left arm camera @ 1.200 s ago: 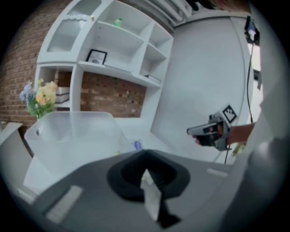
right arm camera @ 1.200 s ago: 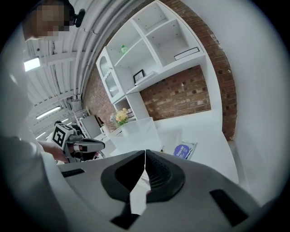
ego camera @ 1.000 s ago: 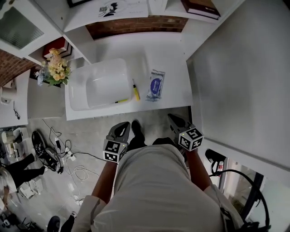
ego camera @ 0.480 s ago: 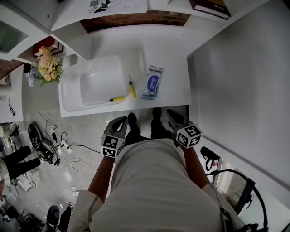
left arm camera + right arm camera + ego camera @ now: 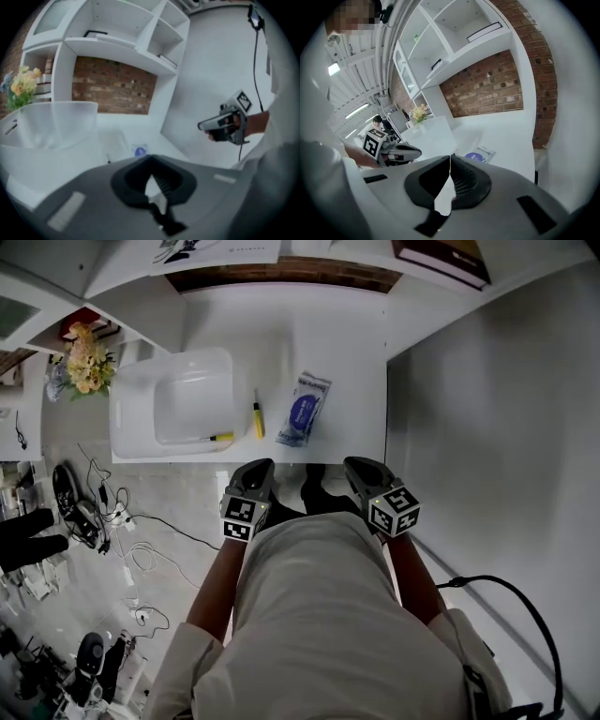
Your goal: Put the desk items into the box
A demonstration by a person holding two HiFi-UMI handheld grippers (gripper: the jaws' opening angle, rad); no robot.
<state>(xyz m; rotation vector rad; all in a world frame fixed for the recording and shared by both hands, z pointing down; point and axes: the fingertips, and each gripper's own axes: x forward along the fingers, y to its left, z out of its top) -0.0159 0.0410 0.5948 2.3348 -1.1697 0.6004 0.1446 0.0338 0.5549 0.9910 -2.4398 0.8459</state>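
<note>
- Head view: left gripper [image 5: 255, 470] and right gripper [image 5: 360, 468] side by side at the near edge of the desk [image 5: 347, 352], short of every item
- Both claws closed and empty: jaws pressed together in each gripper view, nothing between
- Box [image 5: 127, 423] at the desk's left end, translucent, open-topped
- Pen [image 5: 257, 418] just right of the box, flat on the desk; long axis running away from the person, thin dark end far, yellow barrel near
- Second pen [image 5: 217, 438] apparently already in the box against the near wall, though hard to be sure through the plastic; long axis across, left to right
- Pack [image 5: 300, 411] just right of the pen, flat, blue label up; long axis also away from the person, far end leaning a little right
- Pen likely light, stiff, smooth and prone to rolling: best pinched across the barrel at mid-length, jaws set crosswise to its axis
- Pack likely soft, crinkly and slippery, heavier than the pen: best taken by a short crimped end or along one long edge, not pressed flat from above
</note>
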